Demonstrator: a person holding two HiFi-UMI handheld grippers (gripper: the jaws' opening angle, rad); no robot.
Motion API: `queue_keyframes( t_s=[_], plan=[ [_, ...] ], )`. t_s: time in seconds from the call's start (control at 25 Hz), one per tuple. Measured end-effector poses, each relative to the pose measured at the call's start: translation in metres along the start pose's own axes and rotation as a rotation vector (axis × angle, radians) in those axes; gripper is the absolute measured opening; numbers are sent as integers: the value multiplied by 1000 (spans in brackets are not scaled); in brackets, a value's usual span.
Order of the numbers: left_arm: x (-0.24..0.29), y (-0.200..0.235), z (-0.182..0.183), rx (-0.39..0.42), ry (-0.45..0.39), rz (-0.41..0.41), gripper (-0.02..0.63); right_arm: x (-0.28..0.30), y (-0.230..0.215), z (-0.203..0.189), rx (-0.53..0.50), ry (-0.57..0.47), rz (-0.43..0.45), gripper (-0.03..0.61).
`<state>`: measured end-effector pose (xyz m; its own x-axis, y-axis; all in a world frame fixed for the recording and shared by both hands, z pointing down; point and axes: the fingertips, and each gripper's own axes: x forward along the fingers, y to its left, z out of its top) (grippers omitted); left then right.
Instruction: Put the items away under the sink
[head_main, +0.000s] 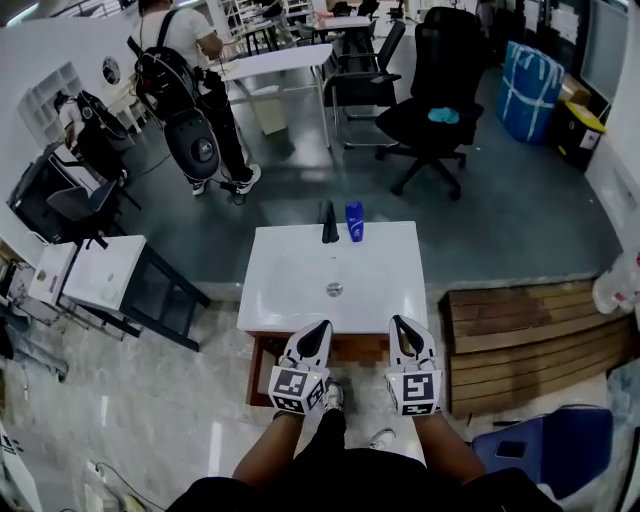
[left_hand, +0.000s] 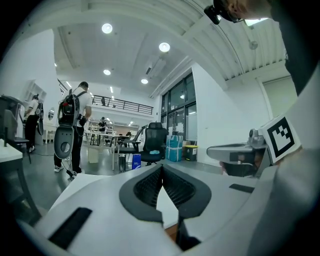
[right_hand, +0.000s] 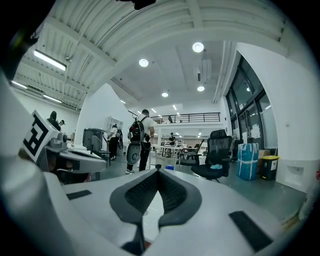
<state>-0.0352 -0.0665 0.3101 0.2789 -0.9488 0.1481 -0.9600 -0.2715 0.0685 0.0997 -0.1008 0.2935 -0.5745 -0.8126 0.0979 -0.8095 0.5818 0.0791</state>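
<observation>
Left gripper (head_main: 321, 328) before sink (head_main: 290, 292), blue bottle (head_main: 354, 221)

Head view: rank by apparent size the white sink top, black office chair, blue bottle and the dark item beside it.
1. White sink top
2. Black office chair, which stands farther off
3. Blue bottle and dark item look alike, so unranked

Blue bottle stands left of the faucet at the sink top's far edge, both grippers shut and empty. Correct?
No: in the head view the blue bottle stands right of the faucet, not left, at the far edge of the sink top. Both the left gripper and the right gripper are shut and empty, as said.
</observation>
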Motion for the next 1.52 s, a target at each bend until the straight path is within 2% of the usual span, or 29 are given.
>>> queue_keyframes(
  t_s=[0.32, 0.64, 0.92, 1.12, 1.24, 1.52],
  plan=[
    [51, 50, 8, -8, 3, -55, 18, 72, -3, 5, -31, 24, -36, 18],
    [99, 116, 2, -5, 34, -70, 18, 163, -3, -10, -16, 75, -61, 18],
    [125, 154, -5, -17, 57, -66, 18, 227, -10, -30, -9, 128, -69, 22],
    [133, 177, -13, -34, 75, -74, 18, 269, -16, -46, 15, 176, -83, 88],
    [137, 188, -19, -38, 91, -79, 18, 291, -18, -57, 26, 203, -88, 158],
    [152, 203, -24, -40, 105, -69, 18, 328, -34, -79, 65, 259, -116, 236]
  ],
)
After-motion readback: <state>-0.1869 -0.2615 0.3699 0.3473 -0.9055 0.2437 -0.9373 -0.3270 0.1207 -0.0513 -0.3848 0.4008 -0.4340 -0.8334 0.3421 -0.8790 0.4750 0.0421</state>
